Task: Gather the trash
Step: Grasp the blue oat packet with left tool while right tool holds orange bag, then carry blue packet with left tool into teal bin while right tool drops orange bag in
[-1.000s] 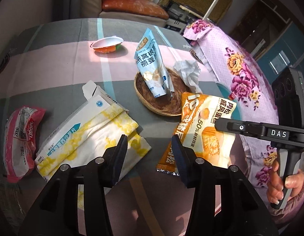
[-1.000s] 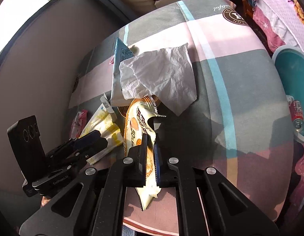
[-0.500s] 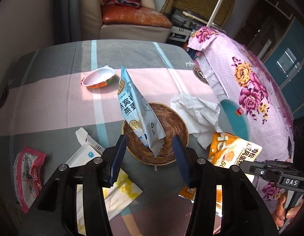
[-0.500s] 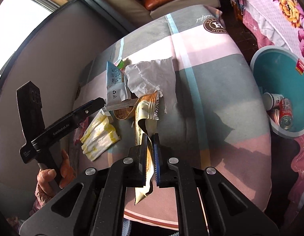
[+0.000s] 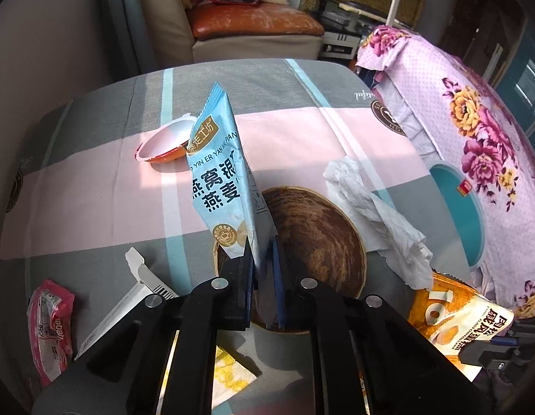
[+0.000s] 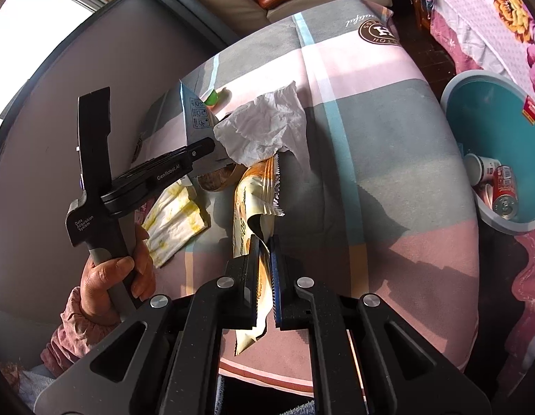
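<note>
In the left wrist view a light blue oat packet [image 5: 215, 166] stands up from a round wicker dish [image 5: 323, 228]. My left gripper [image 5: 262, 245] is closing its jaws on the packet's lower corner, and the pads press on the foil. Seen from the right wrist, the same gripper [image 6: 208, 147] holds that packet [image 6: 196, 121] beside a crumpled white tissue [image 6: 267, 128]. My right gripper [image 6: 265, 242] is shut on an orange snack bag [image 6: 253, 197], which hangs over the table's near part. That bag [image 5: 451, 318] also shows low on the right in the left wrist view.
A teal bin [image 6: 489, 103] with a can [image 6: 506, 190] and a cup stands on the floor to the right of the table. On the cloth lie a red-and-white lid [image 5: 163, 141], a pink wrapper [image 5: 49, 325], a white box [image 5: 129, 304] and yellow-stained paper [image 6: 174, 214].
My left gripper moved forward over the wicker dish and its jaws closed on the blue packet's corner. The right gripper drew the orange bag back toward the table's near edge.
</note>
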{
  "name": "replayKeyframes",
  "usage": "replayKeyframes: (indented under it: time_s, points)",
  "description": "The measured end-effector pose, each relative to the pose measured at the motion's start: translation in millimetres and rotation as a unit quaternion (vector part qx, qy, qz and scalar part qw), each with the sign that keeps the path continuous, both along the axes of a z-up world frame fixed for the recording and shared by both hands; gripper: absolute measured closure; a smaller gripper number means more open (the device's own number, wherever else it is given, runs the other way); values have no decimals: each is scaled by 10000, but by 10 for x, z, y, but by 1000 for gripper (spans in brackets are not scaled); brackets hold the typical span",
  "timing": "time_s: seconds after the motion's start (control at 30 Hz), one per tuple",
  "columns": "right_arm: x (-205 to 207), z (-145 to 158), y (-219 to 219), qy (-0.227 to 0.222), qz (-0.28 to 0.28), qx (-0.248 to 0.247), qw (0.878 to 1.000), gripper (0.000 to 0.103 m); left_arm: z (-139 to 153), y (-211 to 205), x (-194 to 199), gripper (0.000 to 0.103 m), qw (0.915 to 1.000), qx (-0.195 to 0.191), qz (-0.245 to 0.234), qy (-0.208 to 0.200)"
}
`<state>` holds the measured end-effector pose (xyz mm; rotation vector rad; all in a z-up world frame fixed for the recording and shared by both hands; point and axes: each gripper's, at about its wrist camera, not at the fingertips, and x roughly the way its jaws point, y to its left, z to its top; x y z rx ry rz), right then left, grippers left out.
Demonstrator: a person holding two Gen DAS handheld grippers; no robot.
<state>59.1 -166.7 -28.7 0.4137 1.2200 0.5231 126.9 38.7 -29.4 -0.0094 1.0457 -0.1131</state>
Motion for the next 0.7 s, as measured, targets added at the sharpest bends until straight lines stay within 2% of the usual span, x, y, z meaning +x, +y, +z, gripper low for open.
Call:
replayKeyframes:
  time_s: [0.17, 0.37, 0.7]
  points:
    - [-71, 99, 28, -121, 25, 57, 9999, 97, 181, 60, -201, 94, 9998, -76, -55, -179]
    - [-153, 333, -78, -418, -114, 123, 9990, 97, 404, 103, -467, 94, 9985, -406, -206, -309]
    - [-93, 474, -563, -682, -850, 162, 9939, 97, 607, -245, -643, 94, 9945, -675, -697, -390]
